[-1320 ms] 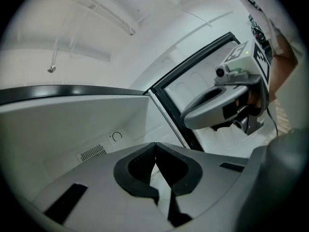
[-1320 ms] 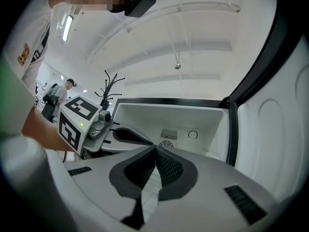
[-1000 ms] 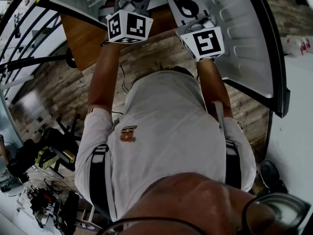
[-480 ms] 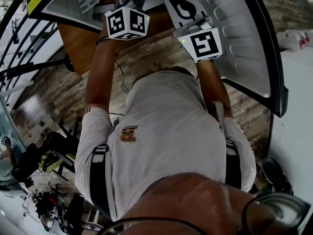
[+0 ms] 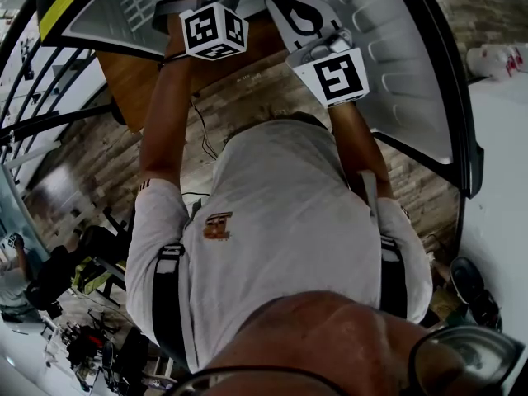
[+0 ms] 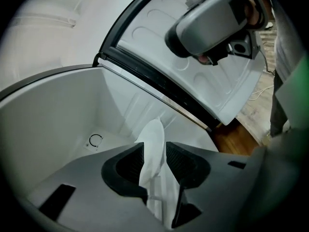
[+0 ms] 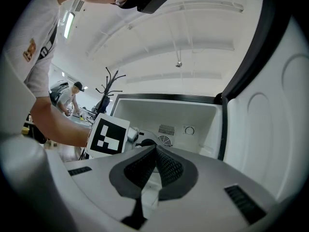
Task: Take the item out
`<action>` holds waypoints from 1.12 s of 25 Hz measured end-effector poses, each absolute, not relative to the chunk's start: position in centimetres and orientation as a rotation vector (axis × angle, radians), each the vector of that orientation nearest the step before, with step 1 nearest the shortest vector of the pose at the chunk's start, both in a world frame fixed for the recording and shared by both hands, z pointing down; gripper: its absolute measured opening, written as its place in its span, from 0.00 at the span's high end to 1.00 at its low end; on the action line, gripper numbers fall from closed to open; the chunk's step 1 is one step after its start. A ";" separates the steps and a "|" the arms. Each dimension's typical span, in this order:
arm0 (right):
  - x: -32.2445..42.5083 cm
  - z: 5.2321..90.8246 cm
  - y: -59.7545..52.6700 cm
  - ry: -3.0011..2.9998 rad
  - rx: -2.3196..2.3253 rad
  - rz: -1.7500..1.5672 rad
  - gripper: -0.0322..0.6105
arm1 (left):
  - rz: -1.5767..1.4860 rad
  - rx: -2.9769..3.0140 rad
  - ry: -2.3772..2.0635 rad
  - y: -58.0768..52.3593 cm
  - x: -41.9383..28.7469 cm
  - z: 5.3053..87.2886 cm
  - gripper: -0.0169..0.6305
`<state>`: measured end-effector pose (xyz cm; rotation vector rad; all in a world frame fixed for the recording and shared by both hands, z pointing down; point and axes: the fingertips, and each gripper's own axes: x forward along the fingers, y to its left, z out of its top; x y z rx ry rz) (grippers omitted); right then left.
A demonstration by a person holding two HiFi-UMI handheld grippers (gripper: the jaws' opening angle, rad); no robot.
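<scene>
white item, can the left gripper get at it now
Probably yes: the white item stands between the jaws of the left gripper, which have just been opening; nothing blocks it.

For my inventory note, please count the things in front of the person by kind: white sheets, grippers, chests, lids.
White sheet: 1
Grippers: 2, left gripper (fingers have just been opening, sheet between them), right gripper
Chest: 1
Lid: 1
Total: 5
</scene>
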<state>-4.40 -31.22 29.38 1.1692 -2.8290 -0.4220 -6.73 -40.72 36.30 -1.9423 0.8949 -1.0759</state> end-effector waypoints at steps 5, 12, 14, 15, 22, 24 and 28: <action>-4.0 29.7 -31.3 -2.829 1.166 -0.409 0.90 | -1.130 -1.912 0.867 -41.5 -6.4 37.1 0.74; -3.6 30.0 -31.4 -2.826 1.155 -0.397 0.90 | -1.162 -1.904 0.856 -42.4 -6.2 37.7 0.74; -3.6 30.2 -31.4 -2.823 1.147 -0.394 0.90 | -1.162 -1.903 0.857 -42.5 -6.2 37.7 0.75; -3.6 30.3 -31.4 -2.822 1.145 -0.391 0.90 | -1.161 -1.903 0.858 -42.5 -6.2 37.7 0.78; -3.3 30.4 -31.6 -2.823 1.132 -0.384 0.90 | -1.161 -1.910 0.845 -42.3 -5.9 37.8 0.84; -3.2 30.5 -31.6 -2.823 1.129 -0.381 0.90 | -1.160 -1.914 0.840 -42.2 -5.8 37.7 0.86; -3.1 30.8 -31.7 -2.823 1.124 -0.372 0.90 | -1.166 -1.931 0.829 -42.2 -5.7 37.7 0.86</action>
